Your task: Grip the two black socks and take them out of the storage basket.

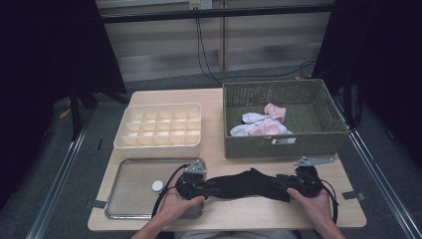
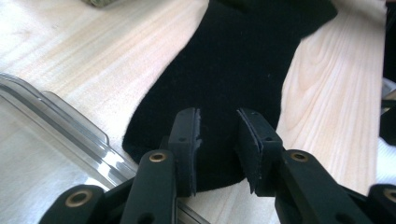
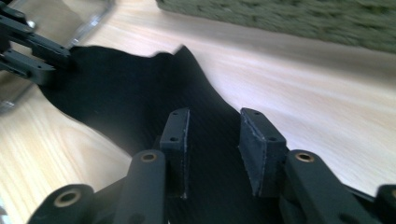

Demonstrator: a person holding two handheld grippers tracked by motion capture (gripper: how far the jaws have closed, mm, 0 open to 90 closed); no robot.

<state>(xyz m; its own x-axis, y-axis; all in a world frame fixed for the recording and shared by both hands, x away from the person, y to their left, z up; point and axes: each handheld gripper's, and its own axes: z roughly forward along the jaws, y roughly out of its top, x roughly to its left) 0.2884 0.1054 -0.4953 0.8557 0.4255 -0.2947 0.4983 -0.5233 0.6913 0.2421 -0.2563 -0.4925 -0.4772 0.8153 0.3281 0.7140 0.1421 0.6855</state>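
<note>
Now the left gripper (image 2: 218, 140) and right gripper (image 3: 215, 140) hover part-open over the black sock (image 1: 244, 184), fingers off it; no readable writing.

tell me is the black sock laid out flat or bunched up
Laid out flat: the black sock lies stretched along the table between the left gripper and right gripper.

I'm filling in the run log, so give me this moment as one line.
work: black sock flat on table | left gripper: open, over one end | right gripper: open, over other end | nearby: tray, basket
</note>
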